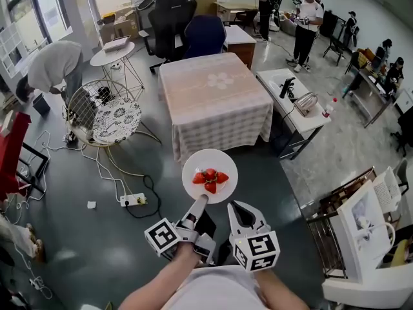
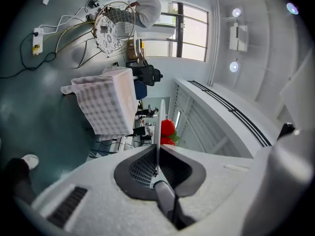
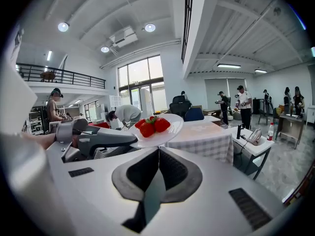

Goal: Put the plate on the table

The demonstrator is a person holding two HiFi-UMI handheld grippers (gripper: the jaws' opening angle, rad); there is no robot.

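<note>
Half the job at most is done: the plate (image 1: pixel 210 175), carrying strawberries (image 1: pixel 210 178), is in the air over the floor (image 1: pixel 84 257). It is short of the table (image 1: pixel 193 108), which stands ahead and apart from it. The left gripper (image 1: pixel 201 202) pinches the plate's near rim between its fingers. The right gripper (image 1: pixel 240 206) sits just beside it, fingers pressed together on nothing. What remains, I judge, is carrying the plate forward and setting it down on the tabletop. The way looks free. A power strip (image 1: pixel 132 199) lies on the floor to the left, and a blue chair (image 1: pixel 205 34) and a black chair (image 1: pixel 173 11) stand beyond the table's far side.
</note>
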